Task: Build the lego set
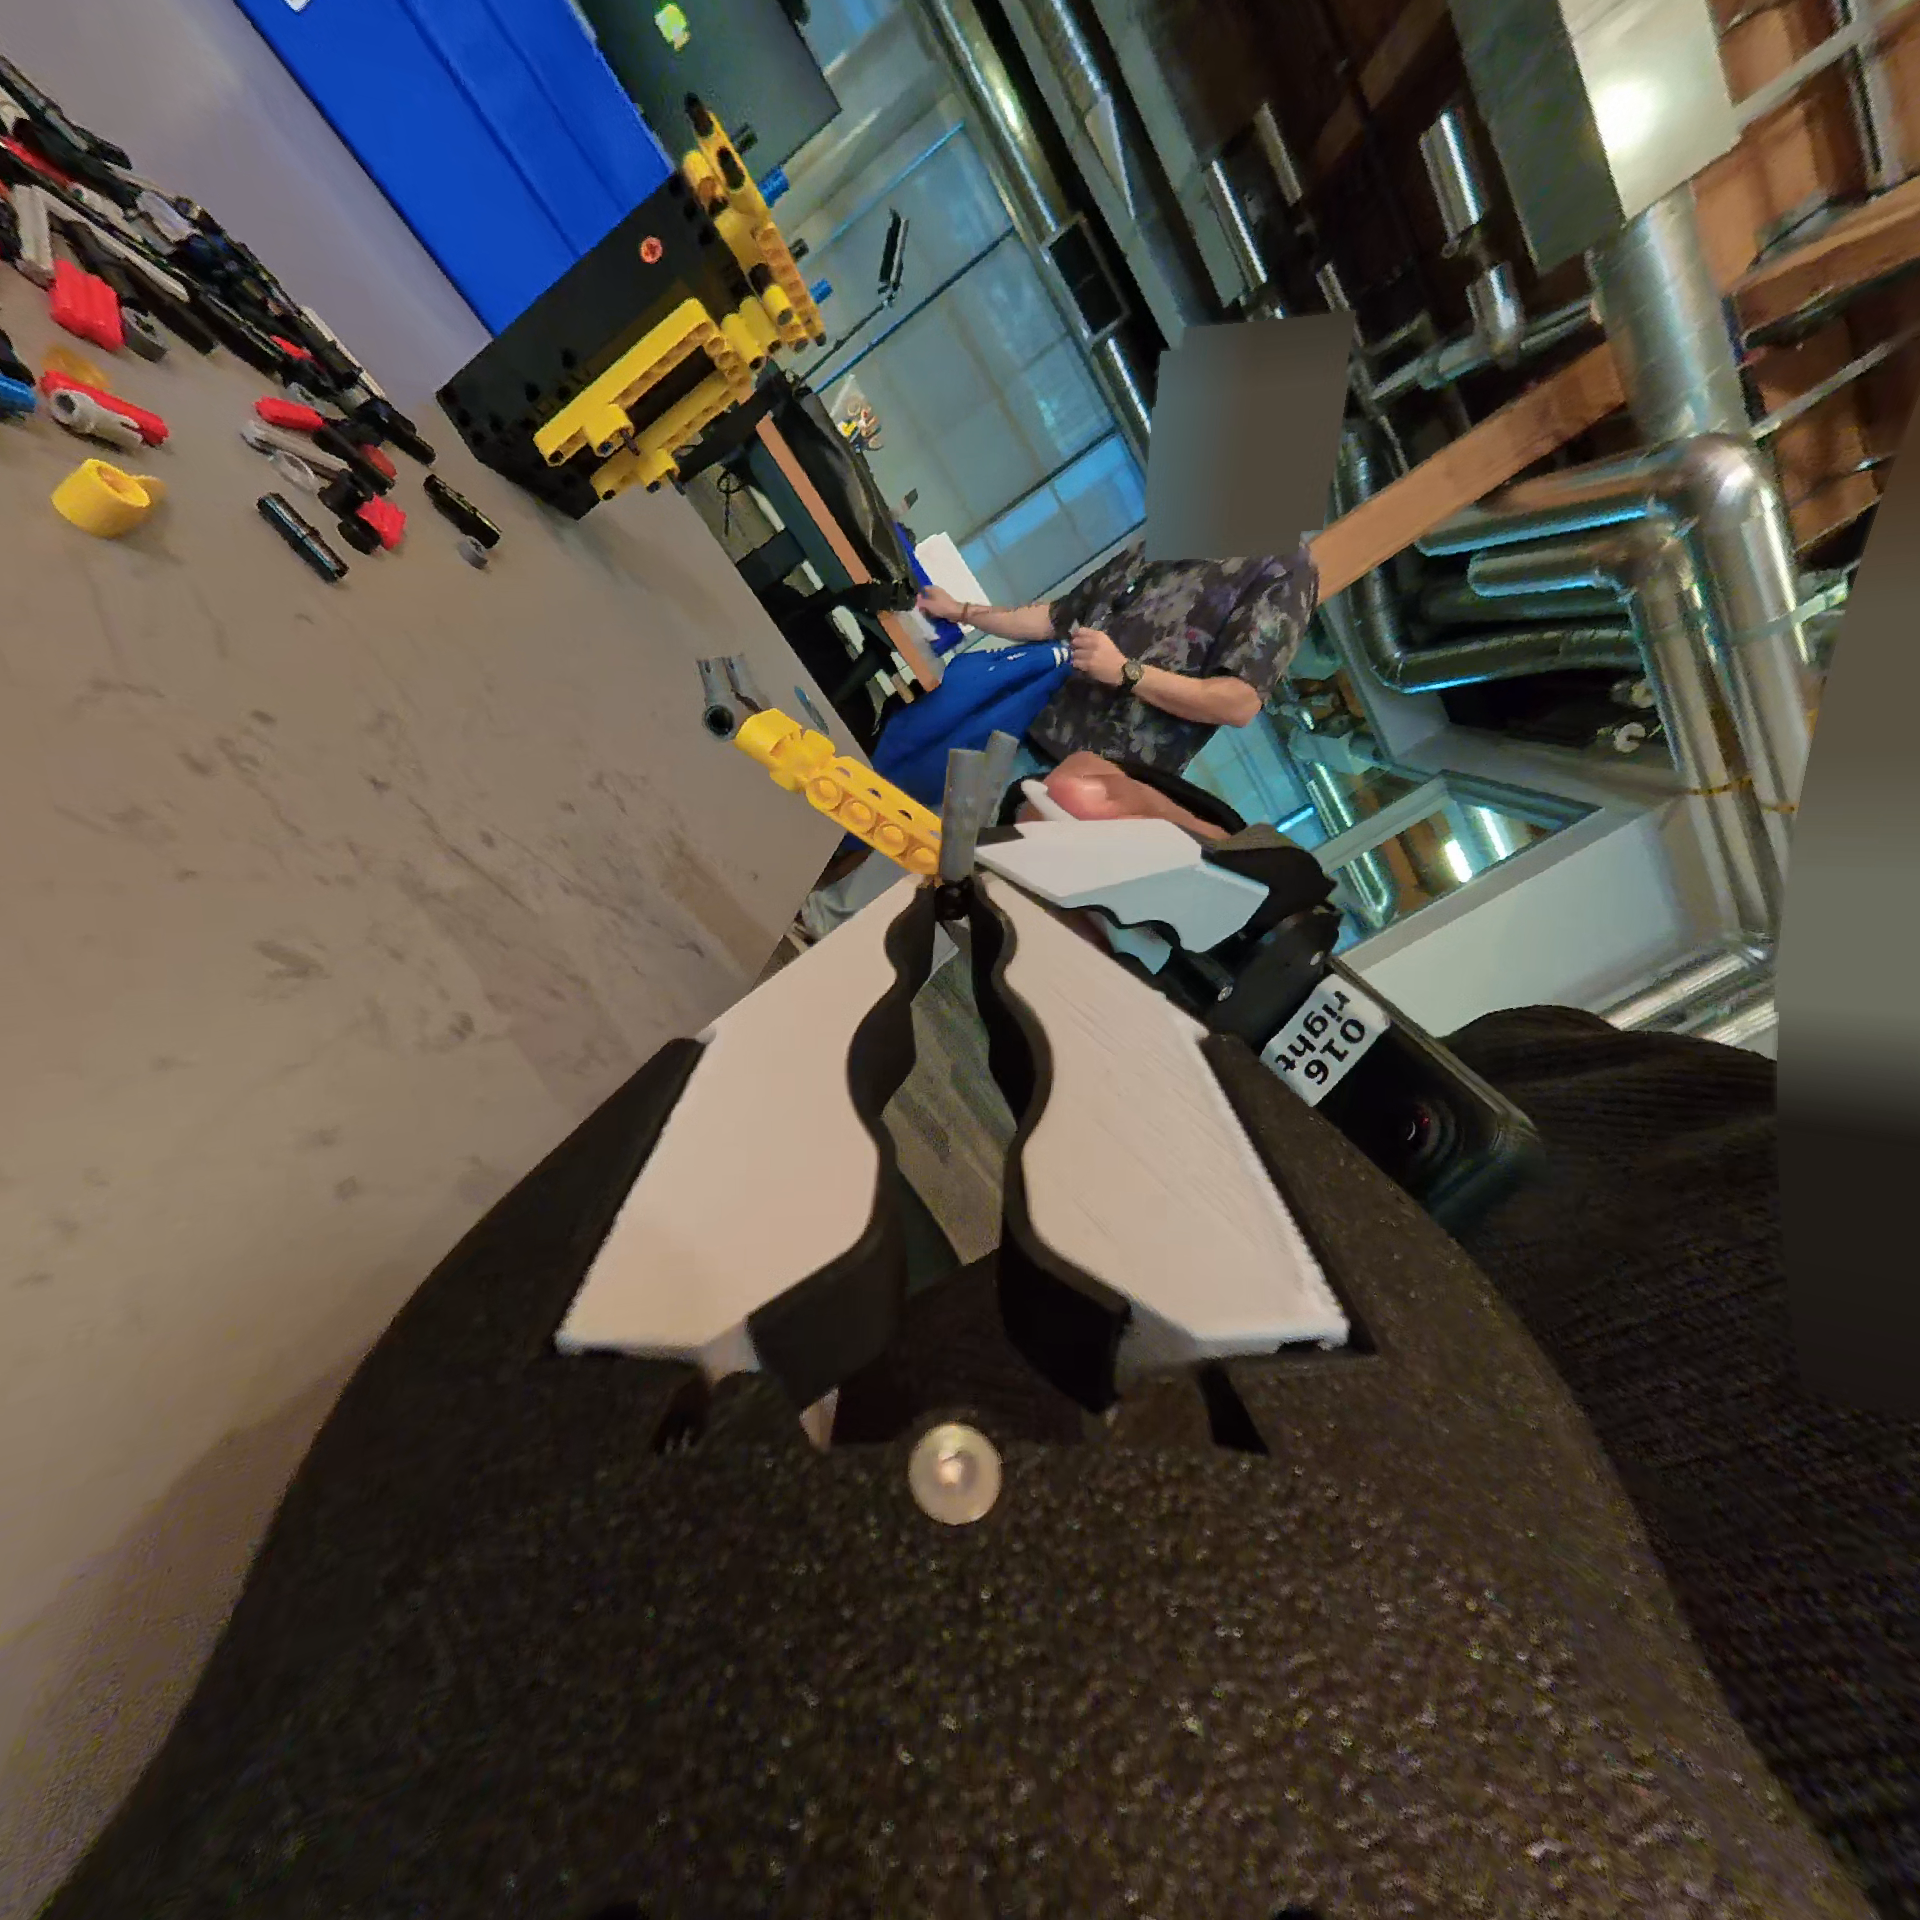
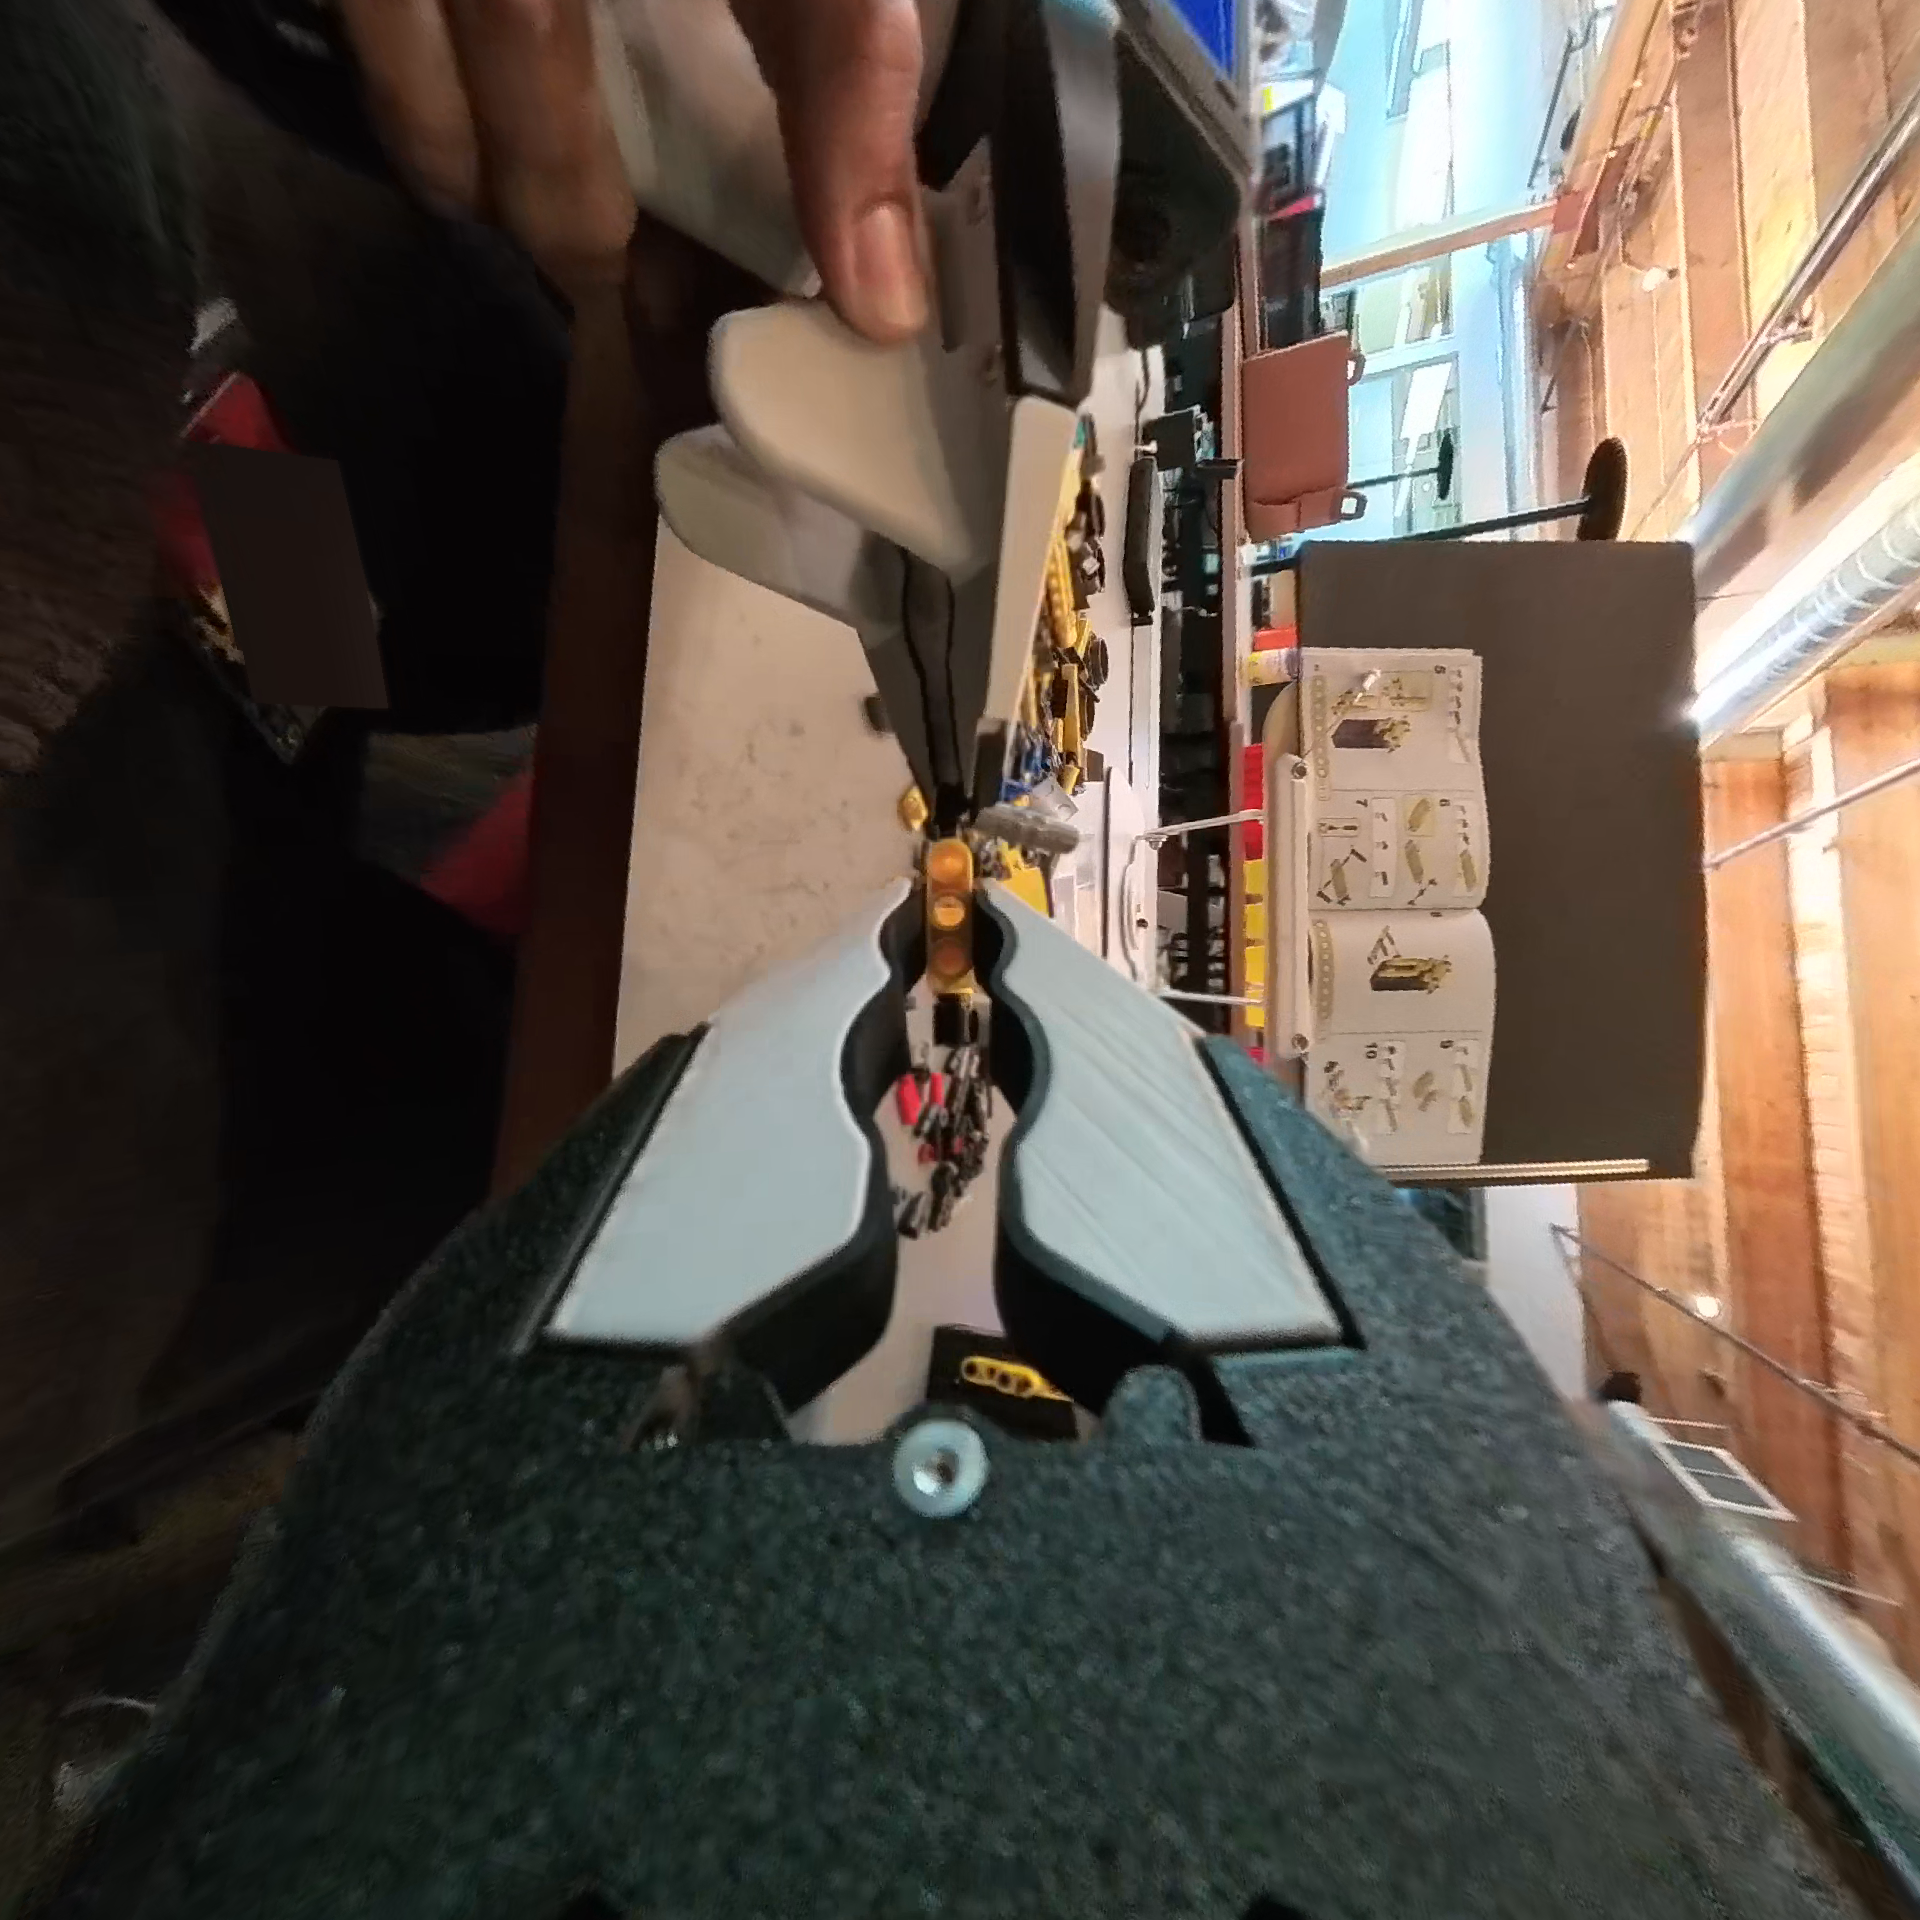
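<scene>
Both pieces hang off the near edge of the table [image 1: 364, 935], so either one could slip out and fall if you ease your squeeze. Any twist between the two tools could also lever the small part out of its thin pinch. Your left gripper [image 1: 951, 899] is closed almost completely, with only its tips nipping the base of a grey angled connector [image 1: 971, 795], where something small and black shows. Whether it grips that black bit or the grey plastic itself, I cannot tell. Your right gripper [image 2: 948, 899] is narrowed to a slim gap and clamps a yellow holed beam [image 2: 948, 914] by its end. The beam's free length points towards the table, just beside the grey connector. Whether the two parts touch is unclear. Farther out, another grey connector [image 1: 727, 691] lies at the table's edge. Loose red and black pieces [image 1: 312, 447] are scattered at the far left beside a black-and-yellow assembly [image 1: 623, 364].
</scene>
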`<state>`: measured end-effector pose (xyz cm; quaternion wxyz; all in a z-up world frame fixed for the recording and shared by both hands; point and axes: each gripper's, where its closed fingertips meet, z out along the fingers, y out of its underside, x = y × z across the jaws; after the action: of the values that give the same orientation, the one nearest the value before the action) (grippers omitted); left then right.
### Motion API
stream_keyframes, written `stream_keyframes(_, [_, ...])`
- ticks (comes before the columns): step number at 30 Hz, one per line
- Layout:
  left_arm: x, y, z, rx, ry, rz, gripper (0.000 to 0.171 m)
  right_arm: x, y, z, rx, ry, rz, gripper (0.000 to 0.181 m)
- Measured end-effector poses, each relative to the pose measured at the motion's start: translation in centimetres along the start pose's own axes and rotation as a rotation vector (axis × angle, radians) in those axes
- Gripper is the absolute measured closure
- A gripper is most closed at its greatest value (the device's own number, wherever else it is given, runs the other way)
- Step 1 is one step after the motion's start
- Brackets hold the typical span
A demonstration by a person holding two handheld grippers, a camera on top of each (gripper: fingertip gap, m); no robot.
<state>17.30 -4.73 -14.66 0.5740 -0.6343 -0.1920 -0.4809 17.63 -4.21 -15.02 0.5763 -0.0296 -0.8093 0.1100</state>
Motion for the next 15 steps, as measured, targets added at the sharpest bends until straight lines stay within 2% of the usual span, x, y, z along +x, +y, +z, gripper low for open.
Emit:
stream_keyframes(6, [-0.05, -0.15, -0.02, 0.023, 0.003, 0.0, 0.167, 0.18, 0.08, 0.22, 0.002, -0.01, 0.131, 0.175])
stream_keyframes(15, [-0.8, 0.46, 0.13, -0.032, -0.069, 0.068, 0.168, -0.59, 0.44, 0.28, -0.016, -0.064, -0.012, 0.175])
